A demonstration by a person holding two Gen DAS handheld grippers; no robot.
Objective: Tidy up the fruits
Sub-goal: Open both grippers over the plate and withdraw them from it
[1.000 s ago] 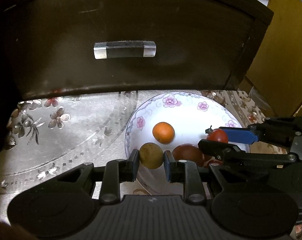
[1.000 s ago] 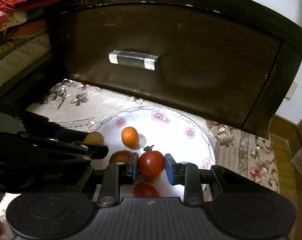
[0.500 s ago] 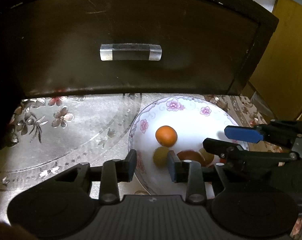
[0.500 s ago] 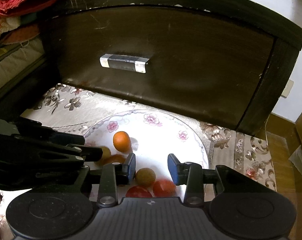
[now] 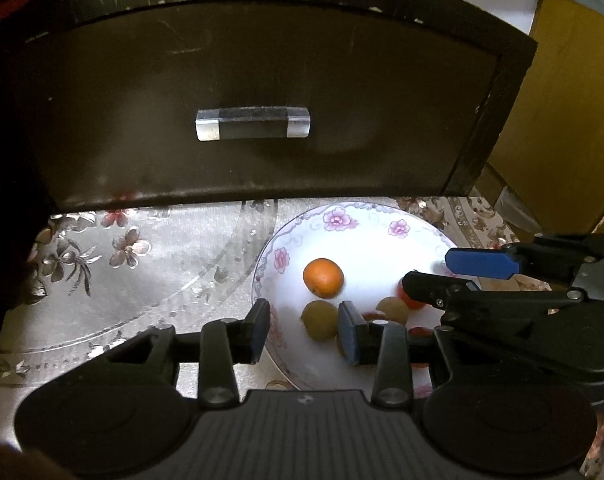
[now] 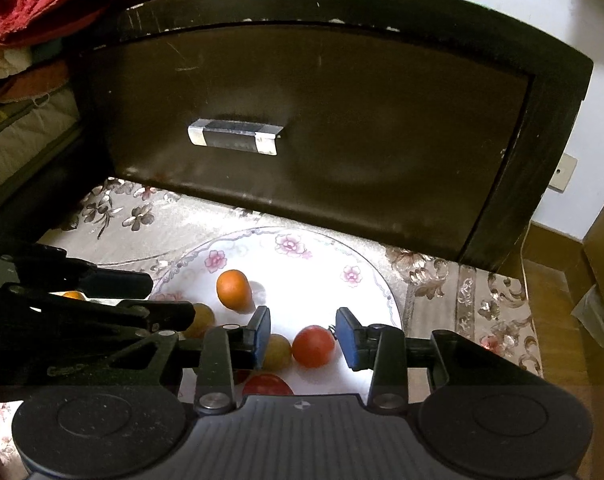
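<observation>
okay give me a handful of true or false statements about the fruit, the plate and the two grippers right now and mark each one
1. Both grippers hold fruit. False: the left gripper and right gripper are open and hold nothing.
2. The orange fruit lies on the floral plate. True.
3. The drawer behind the plate is pulled open. False: only its shut front and handle show.
4. A red tomato lies between the right gripper's jaws, unclamped. True.
5. The plate holds only red fruit. False: a yellow-green fruit lies there too.
</observation>
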